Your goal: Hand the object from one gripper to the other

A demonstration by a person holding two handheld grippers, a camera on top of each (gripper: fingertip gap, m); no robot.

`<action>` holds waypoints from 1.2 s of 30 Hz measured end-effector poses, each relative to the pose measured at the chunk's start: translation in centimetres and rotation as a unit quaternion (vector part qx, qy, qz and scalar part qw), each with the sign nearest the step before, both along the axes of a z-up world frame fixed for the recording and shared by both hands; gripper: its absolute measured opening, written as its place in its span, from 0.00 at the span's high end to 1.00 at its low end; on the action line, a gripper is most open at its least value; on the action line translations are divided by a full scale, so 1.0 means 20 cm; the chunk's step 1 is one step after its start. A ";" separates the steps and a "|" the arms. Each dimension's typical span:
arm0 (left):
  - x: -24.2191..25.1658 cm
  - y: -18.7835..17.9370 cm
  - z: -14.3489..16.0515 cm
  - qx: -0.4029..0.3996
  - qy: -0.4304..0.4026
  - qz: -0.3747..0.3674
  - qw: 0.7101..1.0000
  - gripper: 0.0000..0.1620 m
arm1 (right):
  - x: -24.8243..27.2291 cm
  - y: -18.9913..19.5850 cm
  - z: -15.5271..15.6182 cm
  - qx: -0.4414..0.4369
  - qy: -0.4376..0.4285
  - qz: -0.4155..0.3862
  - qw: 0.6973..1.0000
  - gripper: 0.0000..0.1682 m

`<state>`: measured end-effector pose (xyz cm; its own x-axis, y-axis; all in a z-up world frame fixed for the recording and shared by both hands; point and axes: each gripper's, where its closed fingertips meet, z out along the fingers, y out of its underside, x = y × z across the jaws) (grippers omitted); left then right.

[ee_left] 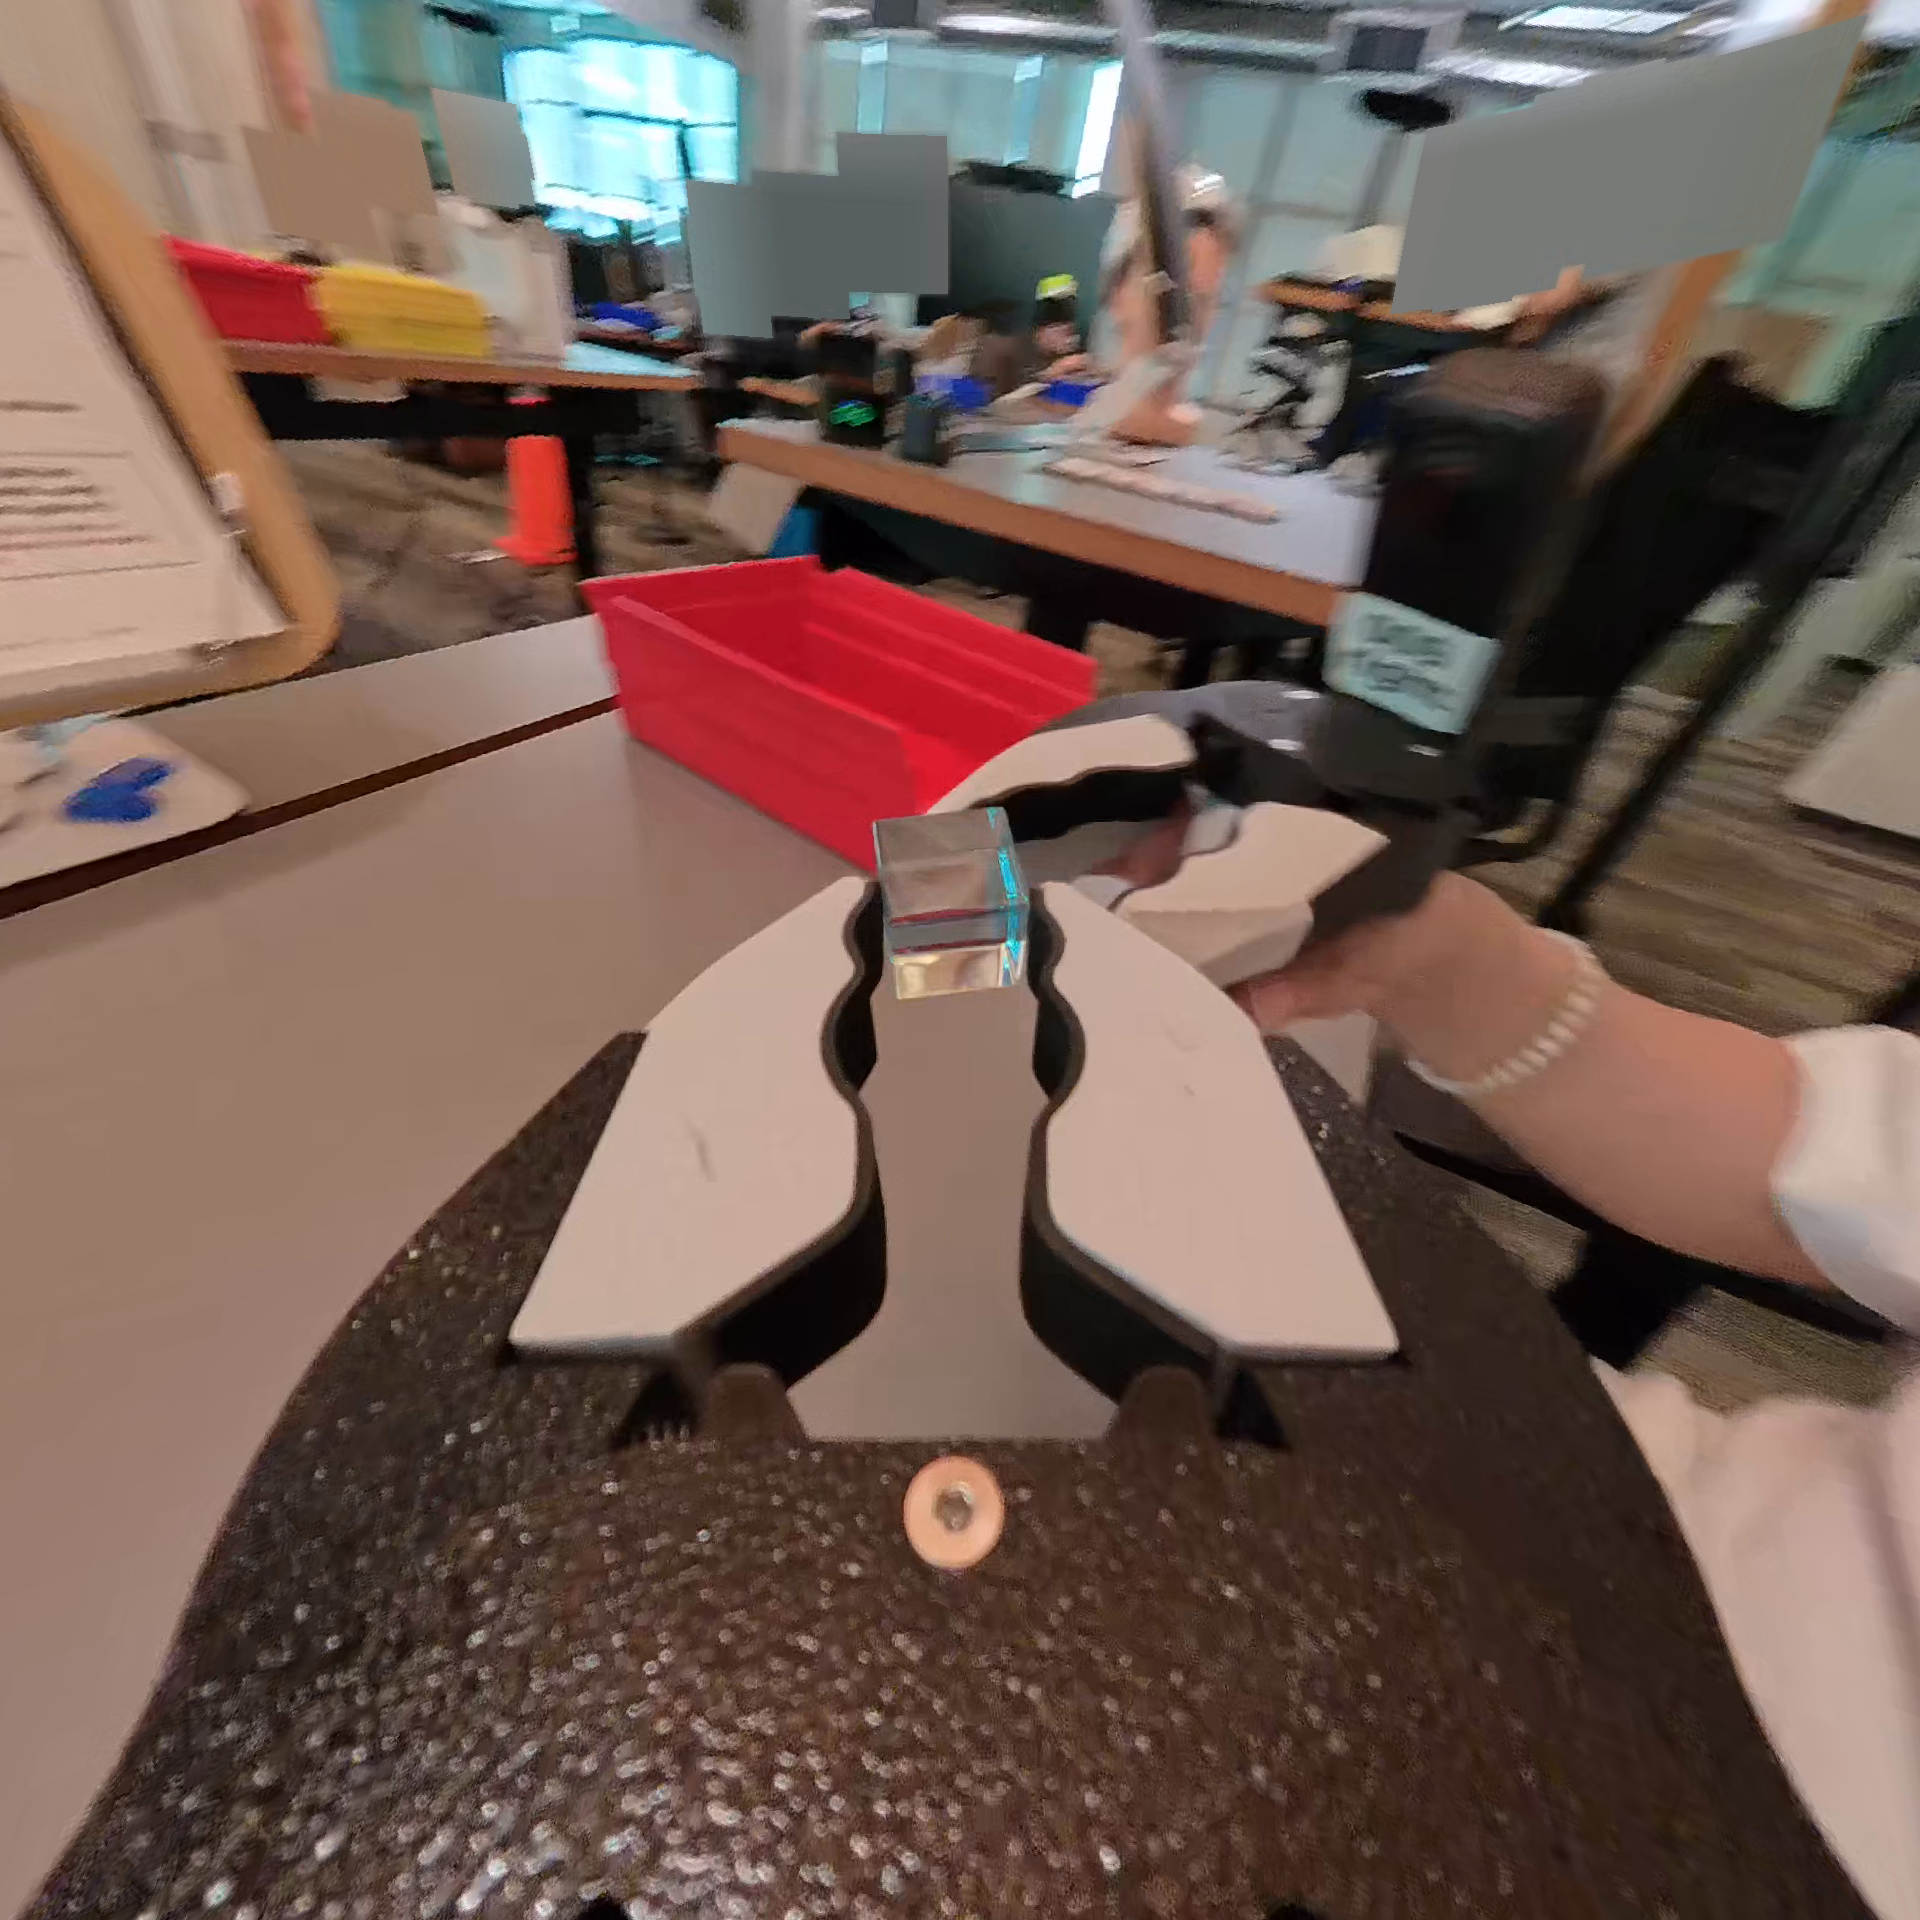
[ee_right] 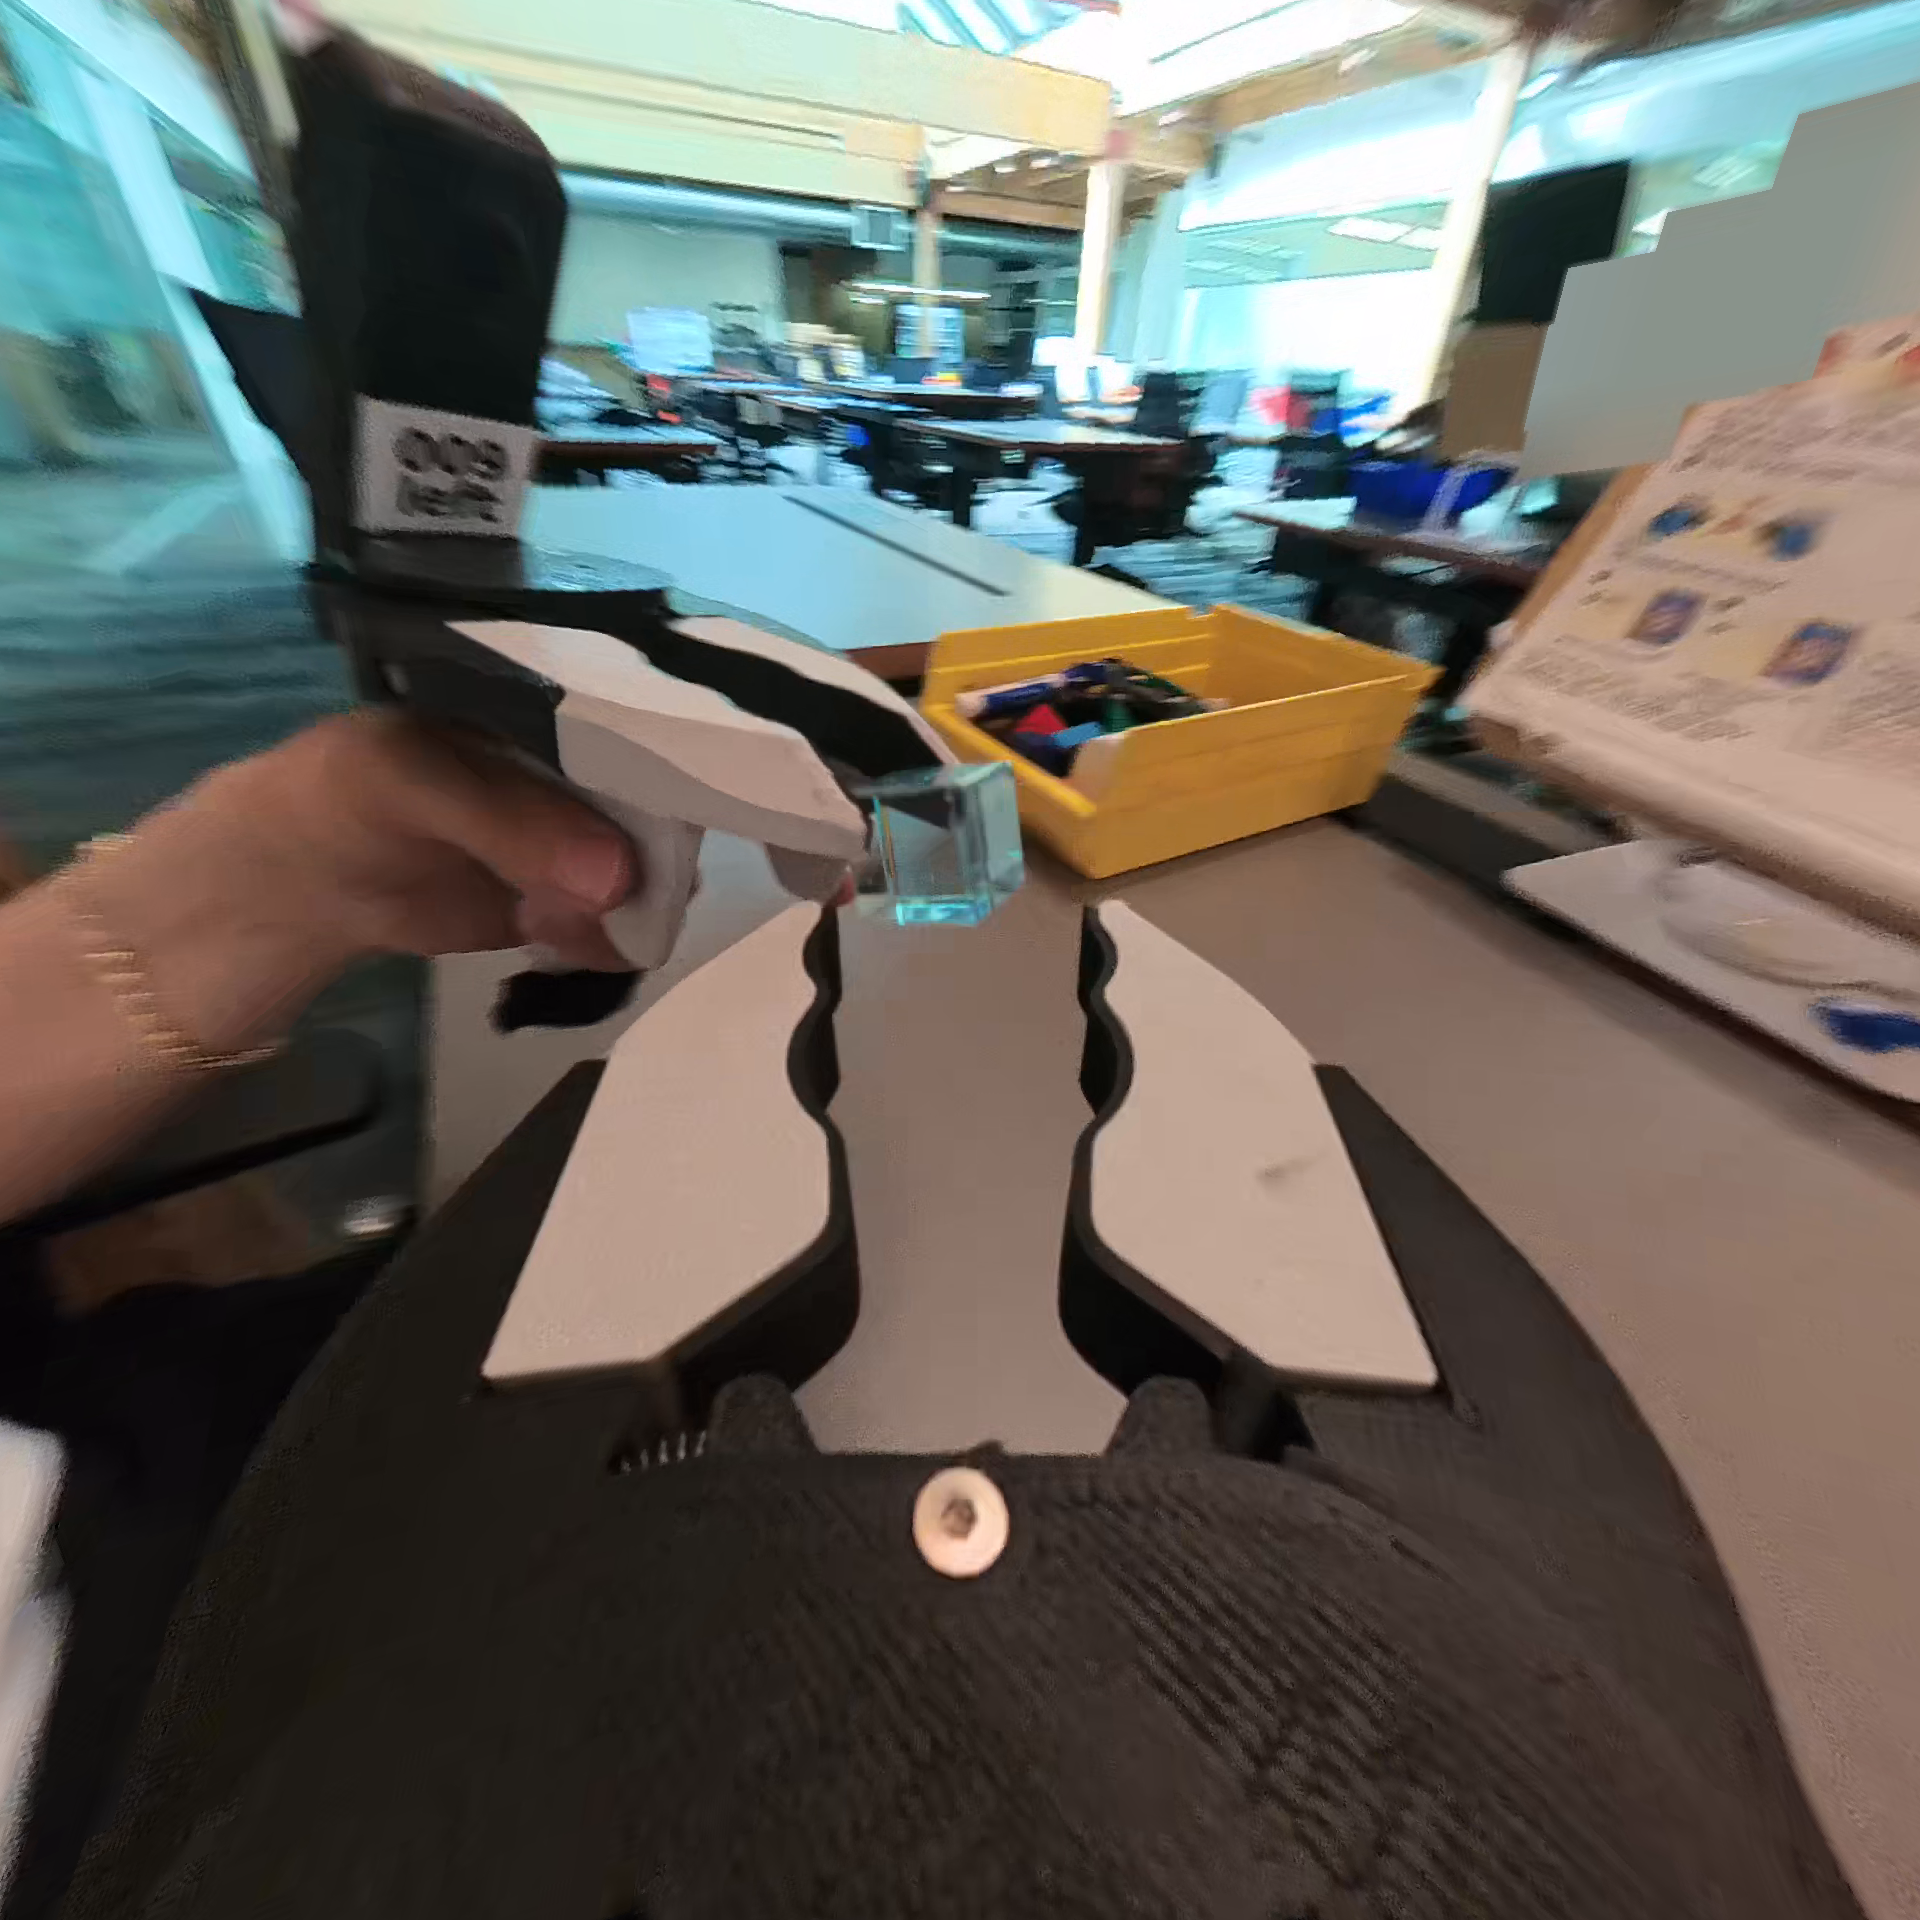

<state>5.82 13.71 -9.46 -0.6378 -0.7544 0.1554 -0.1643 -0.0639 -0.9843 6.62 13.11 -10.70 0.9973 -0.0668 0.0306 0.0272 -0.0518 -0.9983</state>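
Observation:
A clear glass-like cube [ee_left: 951, 904] is pinched between the fingertips of my left gripper [ee_left: 954, 906], held above the grey table [ee_left: 364, 987]. My right gripper [ee_left: 1049, 842] comes in from the right with its jaws apart, its tips right beside the cube. In the right wrist view the cube [ee_right: 951, 847] sits at the tip of the left gripper [ee_right: 894, 805], just beyond the open right gripper [ee_right: 956, 920] and nearer its left fingertip [ee_right: 800, 935]. The right fingers do not touch the cube.
A red bin [ee_left: 831, 686] stands on the table behind the cube. A yellow bin [ee_right: 1247, 790] with several small items stands farther off. A tilted board with printed sheets [ee_right: 1714, 623] lies at the table's side. A person's hands hold both grippers. Only a small space, under 4 cm, lies between the two pairs of fingers.

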 end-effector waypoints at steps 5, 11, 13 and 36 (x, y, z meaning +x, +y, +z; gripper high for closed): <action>-0.23 -0.04 0.07 -0.037 -0.037 -0.202 0.978 0.84 | -0.23 -0.10 0.04 0.016 0.242 0.251 0.937 0.65; -0.41 -0.09 0.07 -0.031 -0.115 -0.316 0.941 0.84 | -0.43 -0.12 0.09 0.018 0.422 0.417 0.805 0.71; -0.43 -0.09 0.07 -0.034 -0.137 -0.328 0.934 0.84 | -0.46 -0.09 0.08 0.015 0.441 0.425 0.790 0.72; -0.08 0.08 -0.05 0.007 -0.101 -0.103 0.990 0.72 | 0.15 -0.06 -0.11 -0.025 0.244 0.032 0.969 0.82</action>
<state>4.17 15.23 -10.41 -0.7953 -0.6062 -0.0008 0.0275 -0.0347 -0.9990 9.72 11.99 -12.81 0.8961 -0.0151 -0.4437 -0.4423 -0.1148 -0.8895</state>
